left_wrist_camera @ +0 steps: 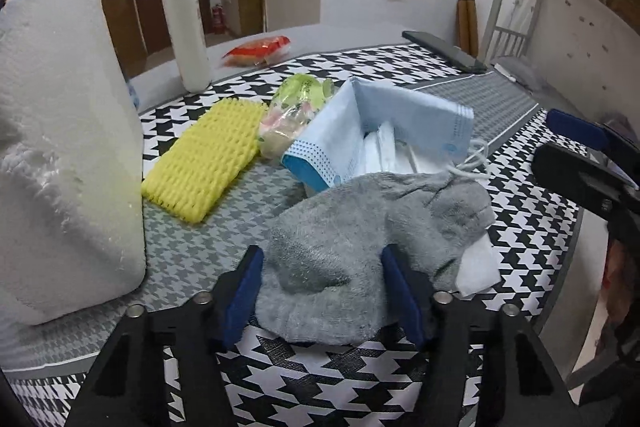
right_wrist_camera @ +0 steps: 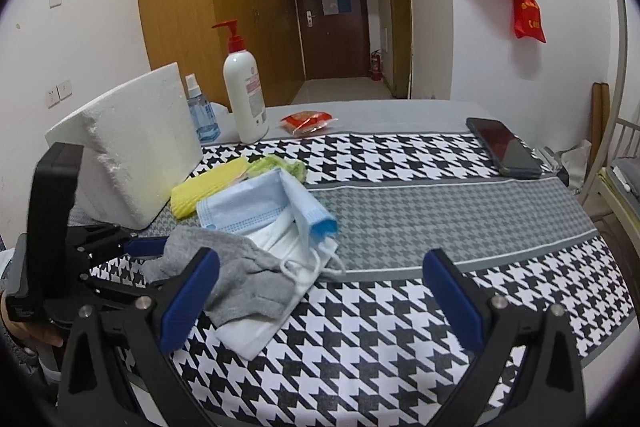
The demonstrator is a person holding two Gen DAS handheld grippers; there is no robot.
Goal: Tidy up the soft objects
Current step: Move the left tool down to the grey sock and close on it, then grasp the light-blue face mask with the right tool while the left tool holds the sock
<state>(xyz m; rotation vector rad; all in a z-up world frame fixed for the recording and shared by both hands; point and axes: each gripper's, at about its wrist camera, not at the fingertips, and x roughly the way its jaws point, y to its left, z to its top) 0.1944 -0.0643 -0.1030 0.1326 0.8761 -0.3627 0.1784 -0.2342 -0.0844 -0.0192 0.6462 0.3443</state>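
Through the left wrist camera I see my left gripper (left_wrist_camera: 322, 291) low over the houndstooth cloth (left_wrist_camera: 360, 379), its blue pads on either side of the near end of a grey sock (left_wrist_camera: 360, 239). The pads sit right against the bunched fabric, so I read it as pinched — the fingers are partway together, not fully. The sock lies over a white mask (left_wrist_camera: 478, 265), and behind it a stack of blue face masks (left_wrist_camera: 384, 131) stands folded open. To the left lie a yellow foam net (left_wrist_camera: 204, 163) and a crinkled green wrapper (left_wrist_camera: 296, 107); a white foam block (left_wrist_camera: 64, 147) stands at the far left, a white pump bottle (left_wrist_camera: 185, 23) behind it.

From the right wrist camera, my right gripper (right_wrist_camera: 320, 299) hangs above the cloth (right_wrist_camera: 400, 339) with its fingers wide apart and nothing between them. The left gripper (right_wrist_camera: 144, 247) reaches in from the left onto the grey sock (right_wrist_camera: 240, 279) — beside the blue masks (right_wrist_camera: 256, 203). A dark phone (right_wrist_camera: 504, 147) rests at the cloth's far right edge, well apart from the pile.
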